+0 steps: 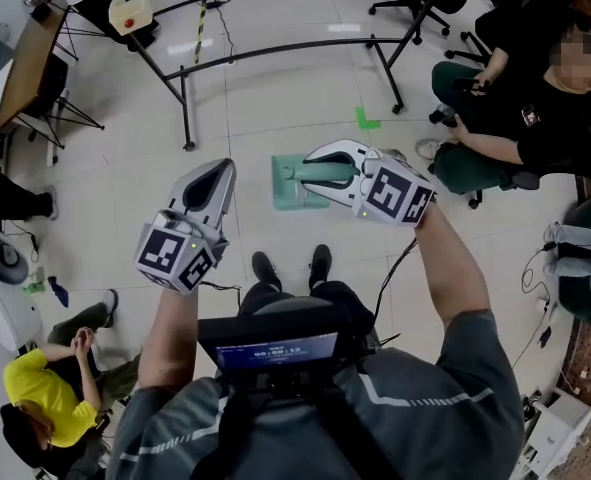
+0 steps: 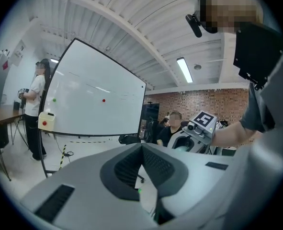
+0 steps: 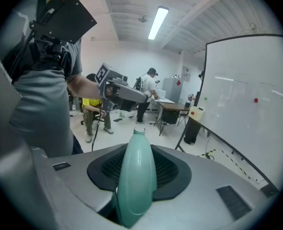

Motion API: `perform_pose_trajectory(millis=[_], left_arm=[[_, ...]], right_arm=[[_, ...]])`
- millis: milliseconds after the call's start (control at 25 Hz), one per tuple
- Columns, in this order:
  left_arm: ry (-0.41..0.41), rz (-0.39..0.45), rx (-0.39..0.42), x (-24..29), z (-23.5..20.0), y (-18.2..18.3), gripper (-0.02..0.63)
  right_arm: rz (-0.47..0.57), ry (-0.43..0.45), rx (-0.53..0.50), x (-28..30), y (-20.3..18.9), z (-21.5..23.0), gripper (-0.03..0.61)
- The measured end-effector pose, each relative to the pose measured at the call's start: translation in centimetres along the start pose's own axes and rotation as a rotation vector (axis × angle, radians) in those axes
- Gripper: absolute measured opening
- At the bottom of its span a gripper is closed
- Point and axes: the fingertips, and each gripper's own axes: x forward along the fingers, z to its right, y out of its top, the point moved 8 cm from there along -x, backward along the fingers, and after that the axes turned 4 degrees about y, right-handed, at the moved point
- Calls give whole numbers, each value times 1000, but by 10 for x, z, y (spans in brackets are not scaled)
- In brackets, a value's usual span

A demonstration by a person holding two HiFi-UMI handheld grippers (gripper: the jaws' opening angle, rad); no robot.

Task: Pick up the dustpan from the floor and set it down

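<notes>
Setting the pale-green plastic dustpan (image 1: 293,196) down well means holding it level; the right gripper (image 1: 315,165) clamps its handle, while the left gripper (image 1: 218,171) beside it is closed and empty.

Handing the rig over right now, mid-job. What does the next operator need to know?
Left tongs: shut, nothing between them, held out in front, to the left of the dustpan.
Right tongs: shut on the dustpan's green handle.
Dustpan: its pan sits just ahead of the person's shoes; whether it touches the floor cannot be told.
Done: handle gripped.
Left: set the dustpan down, then open the right tongs.
</notes>
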Motion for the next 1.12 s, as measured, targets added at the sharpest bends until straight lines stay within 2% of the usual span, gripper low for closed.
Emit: perform_pose_trajectory(millis=[160, 360, 520, 760, 960, 1120], left_arm=[[29, -17, -36, 41, -46, -49, 29], [55, -63, -91, 84, -92, -132, 29], [52, -95, -82, 104, -115, -195, 29], [109, -180, -80, 127, -138, -294, 29], [88, -228, -127, 155, -150, -371, 29], [106, -246, -176, 167, -160, -417, 29]], right_arm=[[7, -6, 15, 40, -49, 43, 141], [14, 17, 58, 97, -124, 66, 141], [-25, 30, 46, 150, -182, 68, 141], [-52, 60, 35, 218, -277, 65, 141], [-84, 67, 39, 265, -353, 68, 141], [-98, 60, 52, 293, -391, 68, 141]])
